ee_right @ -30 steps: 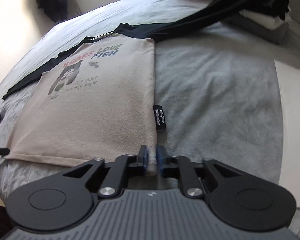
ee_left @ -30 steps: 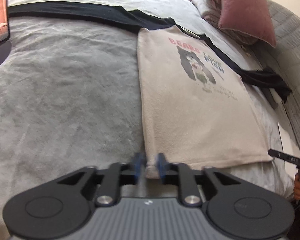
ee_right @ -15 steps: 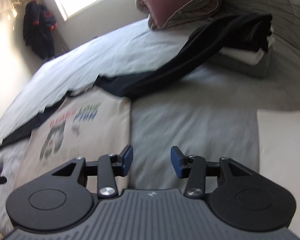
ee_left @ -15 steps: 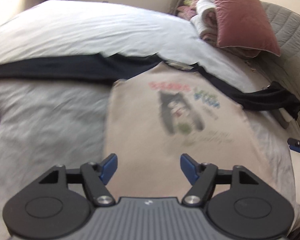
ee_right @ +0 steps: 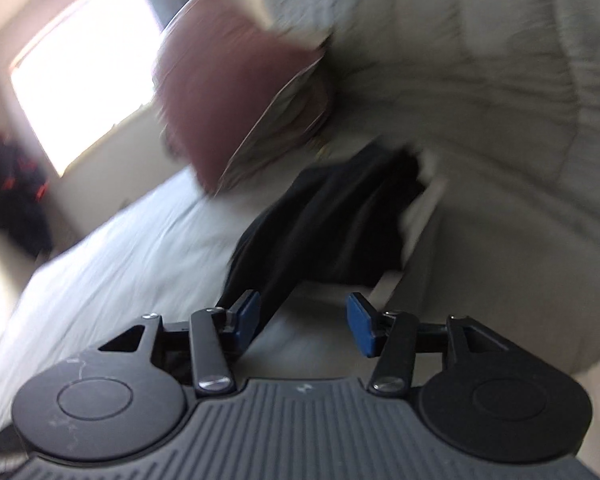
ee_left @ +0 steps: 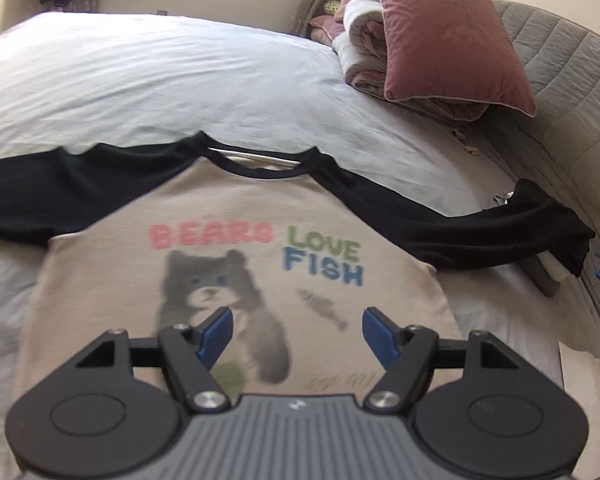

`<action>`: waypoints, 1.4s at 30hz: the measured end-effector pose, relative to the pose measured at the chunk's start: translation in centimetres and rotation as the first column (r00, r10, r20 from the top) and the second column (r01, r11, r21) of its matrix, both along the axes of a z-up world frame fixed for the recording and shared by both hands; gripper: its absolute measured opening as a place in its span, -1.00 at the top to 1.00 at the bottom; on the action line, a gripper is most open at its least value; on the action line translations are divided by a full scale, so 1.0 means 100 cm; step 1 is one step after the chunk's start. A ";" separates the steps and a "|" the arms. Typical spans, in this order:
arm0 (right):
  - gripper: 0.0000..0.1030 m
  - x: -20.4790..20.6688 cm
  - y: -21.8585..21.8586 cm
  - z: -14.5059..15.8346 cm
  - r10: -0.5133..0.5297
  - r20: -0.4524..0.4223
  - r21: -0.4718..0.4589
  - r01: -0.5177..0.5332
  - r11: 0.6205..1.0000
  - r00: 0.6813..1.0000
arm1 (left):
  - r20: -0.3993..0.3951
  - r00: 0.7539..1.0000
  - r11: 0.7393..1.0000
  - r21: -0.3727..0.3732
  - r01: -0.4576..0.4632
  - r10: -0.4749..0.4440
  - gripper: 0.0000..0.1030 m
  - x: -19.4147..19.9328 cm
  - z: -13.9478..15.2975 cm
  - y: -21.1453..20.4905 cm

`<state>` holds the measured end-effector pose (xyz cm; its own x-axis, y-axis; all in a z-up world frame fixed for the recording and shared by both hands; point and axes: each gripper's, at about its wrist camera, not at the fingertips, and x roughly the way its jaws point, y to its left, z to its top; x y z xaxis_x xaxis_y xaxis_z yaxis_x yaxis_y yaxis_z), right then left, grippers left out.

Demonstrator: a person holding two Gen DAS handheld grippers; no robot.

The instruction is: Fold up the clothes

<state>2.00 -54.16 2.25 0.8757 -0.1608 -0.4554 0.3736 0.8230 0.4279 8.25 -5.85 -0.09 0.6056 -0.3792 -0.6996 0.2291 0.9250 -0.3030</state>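
my left gripper (ee_left: 296, 330) hangs over the shirt (ee_left: 236, 280), its blue pads apart with nothing between them. the tan shirt with a bear print lies flat on the bed (ee_left: 160, 80) just below and ahead of me, its black sleeves spread out to either side. my right gripper (ee_right: 303, 322) has just been opening and is empty too; ahead of its pads, through heavy blur, i see one black sleeve (ee_right: 320, 216) trailing toward a maroon pillow (ee_right: 228, 92). i judge the shirt is only laid out smooth; folding the sleeves in and doubling the body are all left to do.
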 end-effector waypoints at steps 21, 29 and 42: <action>0.39 0.047 -0.088 -0.008 -0.214 0.105 0.138 0.199 0.970 0.971 | -0.028 0.998 0.998 0.006 0.062 -0.061 -0.41 0.018 -0.025 -0.028; 0.75 0.051 -0.073 0.001 -0.221 0.130 -0.001 0.223 0.975 0.967 | -0.026 0.998 0.998 -0.006 0.061 -0.061 -0.40 0.017 -0.023 -0.025; 0.79 0.067 -0.021 0.057 -0.070 0.217 -0.137 0.101 0.985 0.974 | -0.027 0.999 0.997 -0.068 0.031 -0.033 -0.40 0.015 -0.017 0.000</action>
